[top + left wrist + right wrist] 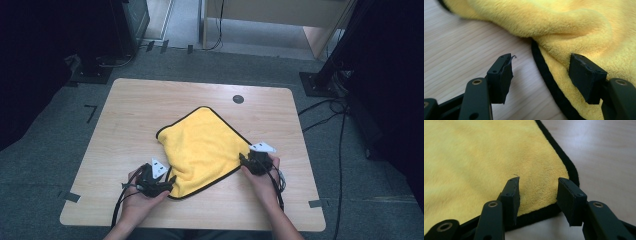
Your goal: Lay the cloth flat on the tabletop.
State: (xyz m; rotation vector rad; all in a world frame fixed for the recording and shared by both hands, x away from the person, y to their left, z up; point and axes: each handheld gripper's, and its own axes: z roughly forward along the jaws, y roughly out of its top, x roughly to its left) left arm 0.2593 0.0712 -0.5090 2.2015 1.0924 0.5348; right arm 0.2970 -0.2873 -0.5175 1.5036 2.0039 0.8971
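A yellow cloth [205, 150] with a black hem lies folded and rumpled near the middle of my wooden tabletop [135, 110]. My left gripper [167, 186] sits at the cloth's near left corner; in the left gripper view its jaws stand apart, gripping nothing, one over bare wood, one over the hem. My right gripper [245, 161] is at the right corner, jaws parted around that corner's hem without pressing it.

Yellow cloth [205, 147] with black trim, folded, lies diamond-wise mid-table, slightly rumpled at its left edge; fleecy pile; near and right corners flat on the wood.
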